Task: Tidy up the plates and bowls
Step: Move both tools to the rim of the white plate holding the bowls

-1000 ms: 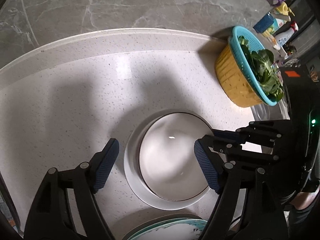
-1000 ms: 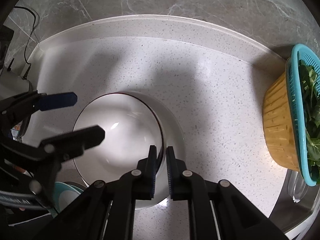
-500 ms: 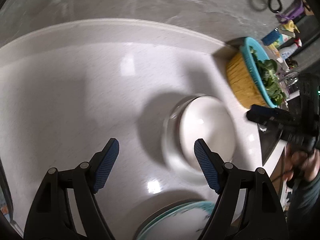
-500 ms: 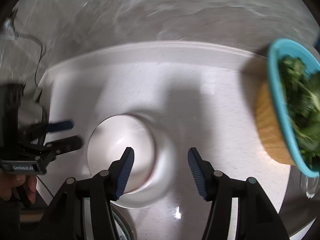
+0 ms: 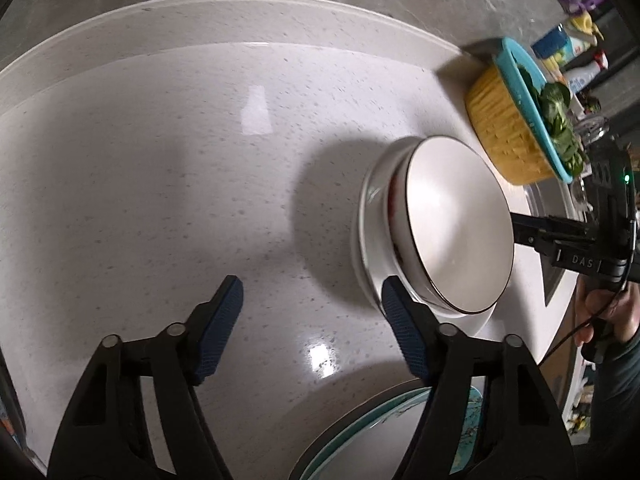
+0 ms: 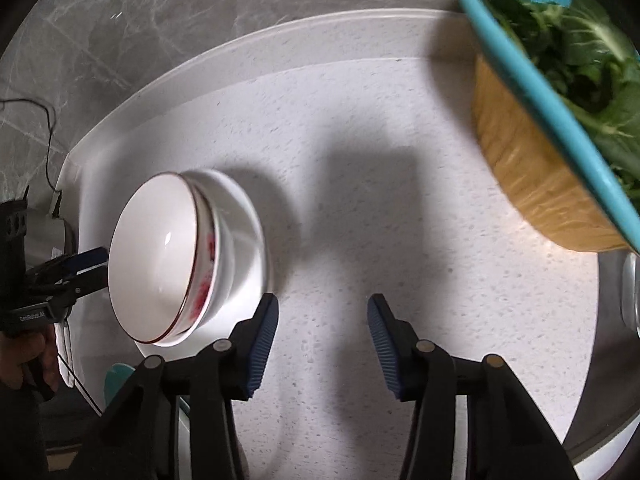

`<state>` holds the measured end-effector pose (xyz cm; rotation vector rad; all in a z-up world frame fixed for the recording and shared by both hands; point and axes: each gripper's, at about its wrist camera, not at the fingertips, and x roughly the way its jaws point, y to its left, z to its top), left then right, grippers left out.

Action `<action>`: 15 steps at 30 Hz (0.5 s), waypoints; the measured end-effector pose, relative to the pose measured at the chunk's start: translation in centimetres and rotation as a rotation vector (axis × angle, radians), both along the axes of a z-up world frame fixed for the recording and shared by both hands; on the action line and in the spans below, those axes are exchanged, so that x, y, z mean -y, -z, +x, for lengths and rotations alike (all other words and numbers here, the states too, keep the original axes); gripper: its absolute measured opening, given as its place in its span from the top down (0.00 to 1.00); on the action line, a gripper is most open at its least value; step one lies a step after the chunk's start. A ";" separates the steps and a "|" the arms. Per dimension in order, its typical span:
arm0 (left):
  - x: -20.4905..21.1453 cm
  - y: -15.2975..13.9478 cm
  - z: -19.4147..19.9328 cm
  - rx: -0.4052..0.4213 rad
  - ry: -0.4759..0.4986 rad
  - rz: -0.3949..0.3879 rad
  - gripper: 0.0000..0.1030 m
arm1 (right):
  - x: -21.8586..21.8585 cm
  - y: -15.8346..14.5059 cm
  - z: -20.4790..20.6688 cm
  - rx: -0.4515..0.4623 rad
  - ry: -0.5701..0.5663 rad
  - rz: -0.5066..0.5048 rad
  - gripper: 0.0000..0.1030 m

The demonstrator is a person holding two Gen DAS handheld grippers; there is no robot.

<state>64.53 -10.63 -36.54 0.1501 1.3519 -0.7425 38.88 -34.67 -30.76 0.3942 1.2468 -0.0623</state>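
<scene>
I'm looking down at the white speckled counter [image 5: 168, 184] and the task's stack sits there: a white bowl [image 5: 460, 224] with a thin dark line round its rim and red markings on its outer wall, nested inside a plain white bowl [image 6: 240, 236] that rests on the counter. In my left view the stack is at about two o'clock; in my right view it is at about nine o'clock. The inside of the upper bowl is glossy and bare, with one small bright glint. My left gripper [image 5: 310, 328] has just been closing a little, yet its blue pads stand well apart over bare counter with nothing between them; the right-hand pad overlaps the stack's edge in the view, and I cannot tell if it touches. My right gripper [image 6: 320, 346] has also just been narrowing, and it too is parted and holds nothing, just beside the stack. At six o'clock in the left view a teal-rimmed plate [image 5: 360, 436] pokes in under the fingers. A yellow basket with a teal strainer of greens [image 6: 560, 92] stands at two o'clock in the right view.
</scene>
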 end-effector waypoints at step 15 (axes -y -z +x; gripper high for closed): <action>3.8 2.2 0.5 -0.008 0.041 0.014 0.46 | -0.3 -0.3 0.4 0.005 0.015 0.003 0.58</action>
